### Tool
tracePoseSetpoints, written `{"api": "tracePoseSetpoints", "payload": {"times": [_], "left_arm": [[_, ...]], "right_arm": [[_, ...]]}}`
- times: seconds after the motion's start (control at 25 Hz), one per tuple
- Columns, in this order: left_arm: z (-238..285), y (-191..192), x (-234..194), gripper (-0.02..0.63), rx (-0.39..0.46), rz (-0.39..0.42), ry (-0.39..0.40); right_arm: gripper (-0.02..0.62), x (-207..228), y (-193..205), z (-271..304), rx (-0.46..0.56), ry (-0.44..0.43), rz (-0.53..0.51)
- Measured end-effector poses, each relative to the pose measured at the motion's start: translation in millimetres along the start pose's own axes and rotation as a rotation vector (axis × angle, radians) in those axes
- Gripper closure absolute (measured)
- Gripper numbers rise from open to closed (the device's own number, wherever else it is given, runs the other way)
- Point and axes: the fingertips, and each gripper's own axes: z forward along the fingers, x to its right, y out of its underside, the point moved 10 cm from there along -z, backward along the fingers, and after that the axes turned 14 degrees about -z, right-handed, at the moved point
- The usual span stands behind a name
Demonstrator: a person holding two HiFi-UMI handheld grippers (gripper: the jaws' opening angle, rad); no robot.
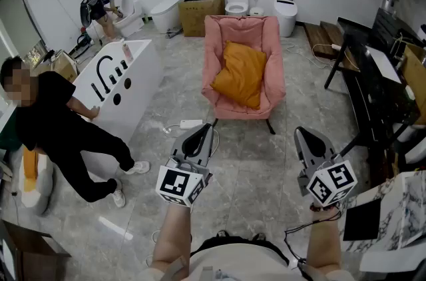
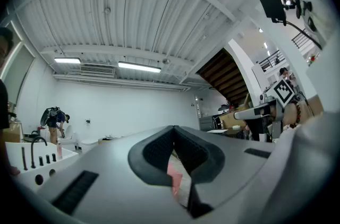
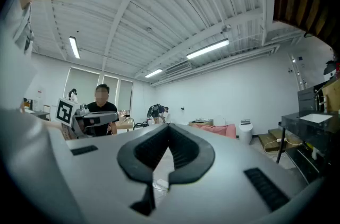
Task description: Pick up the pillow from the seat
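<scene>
Looking at where things sit: the orange pillow (image 1: 239, 73) is on the seat of the pink armchair (image 1: 219, 33), leaning against the backrest and tilted so one corner points down toward the front of the seat. It's well apart from you across the floor, and nothing is touching it.

Your left tool (image 1: 199, 132) and right tool (image 1: 308, 137) are both pressed together with nothing between the jaws. They're held up in front of you, pointing roughly toward the chair. You'll need to spread at least one of them before going in.

Handling-wise, I'd guess it's light and squishy with a fabric cover, so no real slip problem and nothing to break. The catch is that soft stuffing gives under the jaws. A shallow nip on the flat face would probably just grab cover cloth and let the pillow sag or slide out. I'd go for an edge or the upper corner, where the jaws can bite across the full thickness. Maybe take the opposite edge with the other tool so it doesn't flop. Watch the white power strip (image 1: 191, 124) on the floor on your way over.
</scene>
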Motion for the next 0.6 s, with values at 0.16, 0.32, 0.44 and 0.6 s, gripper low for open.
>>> {"api": "tracePoseSetpoints", "payload": {"times": [0.16, 0.32, 0.44, 0.6], "left_arm": [[-3.1, 2.3, -5.2, 0.597, -0.002, -0.002, 0.008], [-8.5, 2.6, -11.8, 0.597, -0.002, -0.004, 0.004], [-11.9, 1.9, -19.9, 0.597, -0.002, -0.012, -0.004], [-13.4, 1.9, -31.4, 0.597, -0.012, -0.017, 0.001]], "right_arm": [[0.581, -5.9, 2.4, 2.8, 0.001, 0.002, -0.005], [0.581, -13.6, 4.7, 7.7, -0.009, 0.001, 0.002], [0.58, -18.1, 7.2, 14.2, -0.024, 0.004, 0.02], [0.58, -24.6, 7.9, 21.2, -0.031, 0.002, 0.028]]}}
